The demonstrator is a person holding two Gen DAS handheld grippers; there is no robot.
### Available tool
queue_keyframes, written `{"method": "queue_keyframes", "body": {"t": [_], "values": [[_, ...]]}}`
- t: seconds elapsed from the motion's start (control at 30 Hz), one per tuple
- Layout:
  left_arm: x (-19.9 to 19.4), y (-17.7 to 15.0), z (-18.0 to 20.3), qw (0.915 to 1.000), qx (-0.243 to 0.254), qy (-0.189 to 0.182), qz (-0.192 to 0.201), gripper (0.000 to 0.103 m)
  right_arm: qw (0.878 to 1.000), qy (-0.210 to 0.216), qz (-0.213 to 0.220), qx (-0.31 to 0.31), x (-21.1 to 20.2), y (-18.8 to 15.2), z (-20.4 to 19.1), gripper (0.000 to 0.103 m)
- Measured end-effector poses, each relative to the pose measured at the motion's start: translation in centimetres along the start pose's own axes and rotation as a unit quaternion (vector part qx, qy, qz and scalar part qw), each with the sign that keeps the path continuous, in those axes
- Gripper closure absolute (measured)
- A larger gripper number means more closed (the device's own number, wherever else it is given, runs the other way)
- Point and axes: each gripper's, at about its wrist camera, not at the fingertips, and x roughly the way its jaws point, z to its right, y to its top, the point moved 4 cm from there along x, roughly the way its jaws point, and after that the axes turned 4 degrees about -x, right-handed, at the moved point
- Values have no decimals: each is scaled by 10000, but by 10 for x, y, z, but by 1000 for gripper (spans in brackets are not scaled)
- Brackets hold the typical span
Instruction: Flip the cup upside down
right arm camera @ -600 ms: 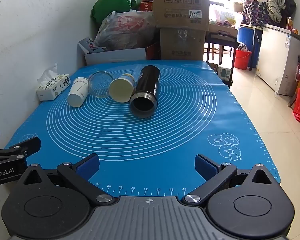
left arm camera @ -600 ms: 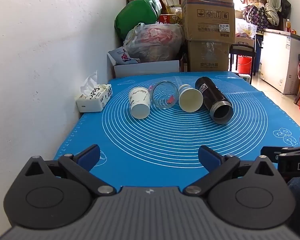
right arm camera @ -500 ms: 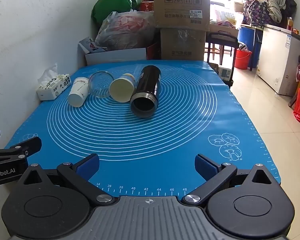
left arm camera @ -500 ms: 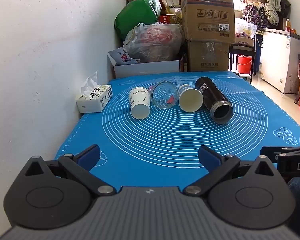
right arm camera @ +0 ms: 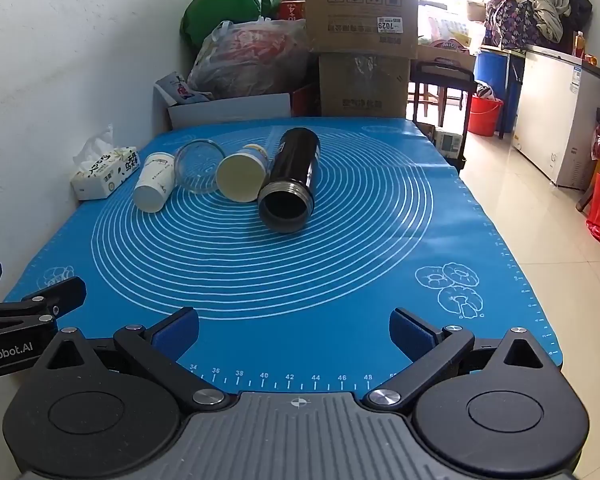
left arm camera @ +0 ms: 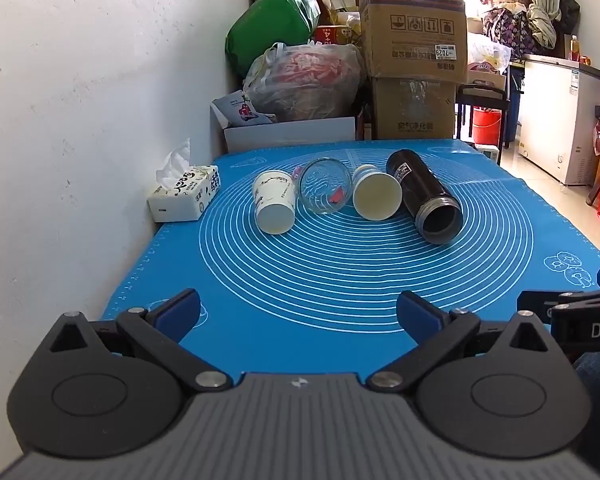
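Four cups—white paper cup [left arm camera: 274, 208], glass [left arm camera: 326, 187], cream cup [left arm camera: 377, 197], black flask [left arm camera: 426, 200]—lying sideways in a touching row, mouths seemingly nearward, far on the blue-matted surface [left arm camera: 340, 280]; left hand-held gripper [left arm camera: 298, 310] and right hand-held gripper [right arm camera: 294, 326] spread, empty, well apart from them.

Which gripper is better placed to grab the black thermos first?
Right, probably. The black thermos lies at the row's right end, nearly ahead of the open right gripper; from the left gripper it sits off to the right.
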Motion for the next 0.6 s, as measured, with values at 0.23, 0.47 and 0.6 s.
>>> {"method": "queue_keyframes", "body": {"t": [0.23,0.47,0.6], "values": [[-2,0,3,10000,22,19,60,0,10000,-11,-41,-16,2,0,1,0],[-3,-1,4,9999,74,22,79,0,10000,-34,-45,-22,4,-1,0,0],[-4,-2,6,9999,103,25,110,0,10000,-31,-44,-36,4,-1,-1,0]]}}
